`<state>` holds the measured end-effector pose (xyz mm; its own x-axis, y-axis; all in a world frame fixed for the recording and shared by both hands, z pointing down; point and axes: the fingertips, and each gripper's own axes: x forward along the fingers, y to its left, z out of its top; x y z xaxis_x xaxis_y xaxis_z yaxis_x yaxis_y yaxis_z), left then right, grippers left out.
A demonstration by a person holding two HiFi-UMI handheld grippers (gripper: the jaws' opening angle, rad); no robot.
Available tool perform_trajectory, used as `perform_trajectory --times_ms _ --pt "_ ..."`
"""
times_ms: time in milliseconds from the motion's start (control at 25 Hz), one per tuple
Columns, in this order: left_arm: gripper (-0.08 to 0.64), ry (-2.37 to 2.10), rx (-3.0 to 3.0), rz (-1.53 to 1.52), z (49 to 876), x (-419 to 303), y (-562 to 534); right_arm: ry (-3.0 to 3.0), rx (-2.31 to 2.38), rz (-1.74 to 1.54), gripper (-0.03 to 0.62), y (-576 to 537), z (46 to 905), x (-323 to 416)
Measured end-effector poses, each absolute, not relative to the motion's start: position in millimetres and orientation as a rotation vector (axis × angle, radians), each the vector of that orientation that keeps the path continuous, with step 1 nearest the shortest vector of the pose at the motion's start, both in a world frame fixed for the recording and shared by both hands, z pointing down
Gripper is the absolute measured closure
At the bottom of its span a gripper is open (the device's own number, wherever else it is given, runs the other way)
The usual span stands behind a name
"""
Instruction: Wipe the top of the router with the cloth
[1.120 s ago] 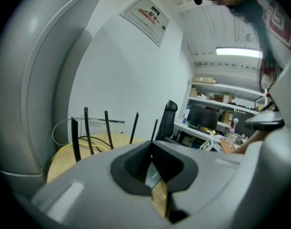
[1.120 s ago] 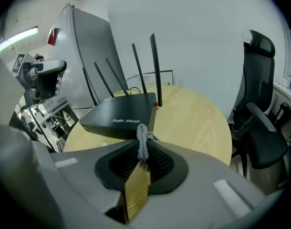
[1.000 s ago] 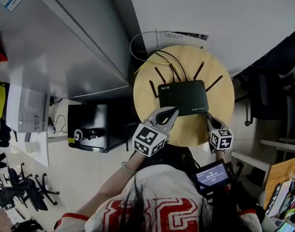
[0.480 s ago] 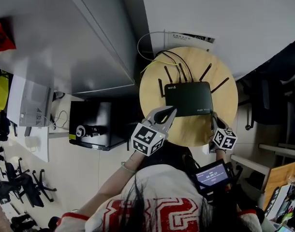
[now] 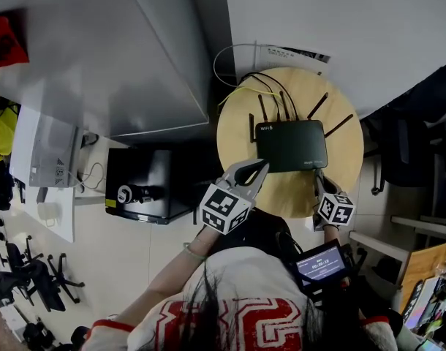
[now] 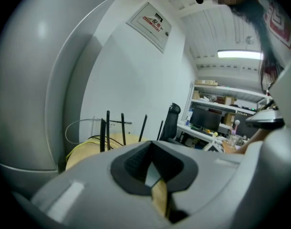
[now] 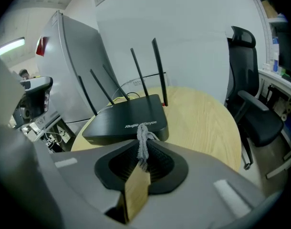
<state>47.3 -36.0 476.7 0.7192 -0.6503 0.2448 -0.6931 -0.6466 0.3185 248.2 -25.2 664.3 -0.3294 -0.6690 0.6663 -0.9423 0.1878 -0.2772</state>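
Note:
A black router [image 5: 291, 145] with several upright antennas lies on the round wooden table [image 5: 344, 159]; the right gripper view shows it [image 7: 126, 120] just ahead of the jaws. My right gripper [image 5: 315, 175] is at the table's near edge, right in front of the router. It [image 7: 142, 151] is shut on a thin grey cloth [image 7: 143, 138] whose bunched end pokes up from between the jaws. My left gripper [image 5: 262, 166] hovers at the table's near left edge, beside the router's front left corner. It [image 6: 152, 147] is shut with nothing in it.
A big grey cabinet [image 5: 135, 57] stands left of the table, with a black box [image 5: 139, 189] on the floor below it. Yellow and black cables [image 5: 241, 93] run off the table's far edge. A black office chair [image 7: 253, 104] is at the right. A small screen [image 5: 322, 263] sits at my chest.
The head view has drifted, so table and router now sit a little further right and lower. Both grippers keep nearly the same places at the table's near edge.

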Motion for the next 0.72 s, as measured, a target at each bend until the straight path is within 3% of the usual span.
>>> perform_trajectory --times_ms 720 --pt "0.56 -1.146 2.474 0.112 477 1 -40 -2.187 1.162 0.907 0.549 -9 674 136"
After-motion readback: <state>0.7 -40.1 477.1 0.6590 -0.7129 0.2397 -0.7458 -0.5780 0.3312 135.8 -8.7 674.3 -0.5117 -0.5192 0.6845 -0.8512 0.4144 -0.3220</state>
